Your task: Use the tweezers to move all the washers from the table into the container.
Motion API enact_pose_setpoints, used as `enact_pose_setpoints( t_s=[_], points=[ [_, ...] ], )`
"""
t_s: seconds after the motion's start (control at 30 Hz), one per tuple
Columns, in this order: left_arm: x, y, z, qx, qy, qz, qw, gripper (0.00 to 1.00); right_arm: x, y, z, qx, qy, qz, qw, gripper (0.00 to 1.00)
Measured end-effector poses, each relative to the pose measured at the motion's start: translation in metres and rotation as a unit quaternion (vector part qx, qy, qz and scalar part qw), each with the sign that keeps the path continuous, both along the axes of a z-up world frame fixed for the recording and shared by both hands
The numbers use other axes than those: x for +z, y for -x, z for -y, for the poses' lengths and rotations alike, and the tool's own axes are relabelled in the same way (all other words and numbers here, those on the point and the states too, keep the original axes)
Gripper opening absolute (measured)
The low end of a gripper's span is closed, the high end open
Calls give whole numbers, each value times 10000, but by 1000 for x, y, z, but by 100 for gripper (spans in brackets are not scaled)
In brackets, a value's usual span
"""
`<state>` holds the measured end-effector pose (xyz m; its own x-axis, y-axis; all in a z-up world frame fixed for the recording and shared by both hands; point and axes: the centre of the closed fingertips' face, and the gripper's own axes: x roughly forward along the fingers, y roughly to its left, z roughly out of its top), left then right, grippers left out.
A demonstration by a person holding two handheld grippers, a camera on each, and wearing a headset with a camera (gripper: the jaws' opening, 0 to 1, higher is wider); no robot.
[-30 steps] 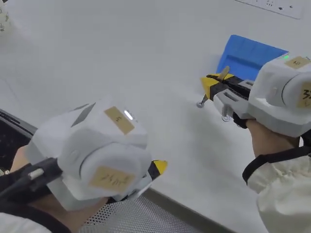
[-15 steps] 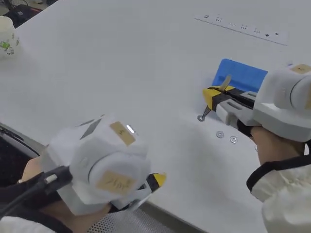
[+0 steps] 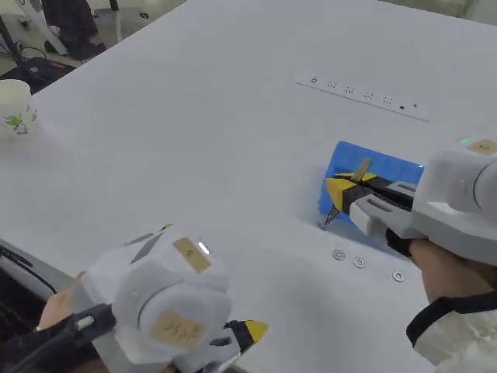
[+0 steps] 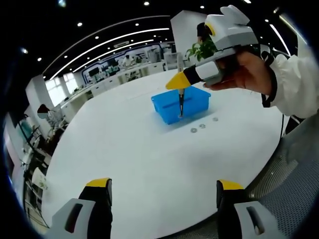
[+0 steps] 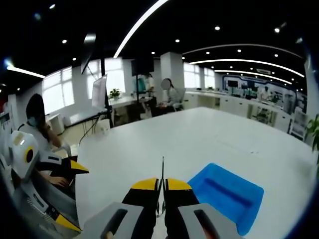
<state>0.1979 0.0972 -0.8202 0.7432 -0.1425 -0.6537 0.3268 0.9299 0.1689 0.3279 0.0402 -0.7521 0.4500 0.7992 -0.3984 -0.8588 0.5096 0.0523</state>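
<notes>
The blue container (image 3: 373,175) sits on the white table (image 3: 194,132), right of middle. Three washers (image 3: 358,263) lie in a row just in front of it. My right gripper (image 3: 338,191) hovers at the container's near-left corner, shut on thin tweezers (image 3: 329,216) that point down at the table; I cannot tell whether the tips hold anything. From the left gripper view, the tweezers (image 4: 180,103) hang in front of the container (image 4: 185,101) with washers (image 4: 194,130) nearby. My left gripper (image 4: 164,191) is open and empty near the table's front edge (image 3: 247,334). The right gripper view shows shut jaws, tweezers (image 5: 162,173) and container (image 5: 227,193).
A paper cup (image 3: 15,110) stands at the far left. A strip of sockets (image 3: 361,95) is set in the table behind the container. The wide stretch of table between both grippers is bare. Perforated metal (image 4: 294,199) lies beyond the table's front edge.
The head camera has tilted, sliding the scene down the picture and bringing the three washers and the cup into view. The right gripper still holds the tweezers beside the container.
</notes>
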Motion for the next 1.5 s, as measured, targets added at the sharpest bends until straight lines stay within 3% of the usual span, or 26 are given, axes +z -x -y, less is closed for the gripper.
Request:
enact_pose_setpoints(
  t_s=[0.2, 0.47, 0.63, 0.73, 1.17, 1.4, 1.5],
  points=[
    [1, -1, 3, -36, 185, 45, 9998, 91, 11, -3, 4, 18, 25, 137, 9999, 0],
    [-2, -1, 4, -66, 166, -9, 9998, 93, 21, -14, 9, -108, -53, 208, 9997, 0],
    [-4, -2, 1, -60, 39, -22, 10000, 93, 26, -24, 16, -214, -55, 306, 9993, 0],
    [-4, -2, 2, -51, 87, -24, 9999, 93, 28, -30, 19, -271, -61, 359, 9990, 0],
    [-5, -1, 3, -92, 23, -73, 9999, 92, 23, -55, 16, -339, -4, 569, 9978, 0],
    [-6, 0, 2, -97, -28, -113, 9999, 92, 14, -67, 13, -353, 105, 706, 9968, 0],
    [-6, 1, 3, -120, -17, -138, 9998, 92, 6, -73, 12, -379, 78, 642, 9972, 1]
  ],
)
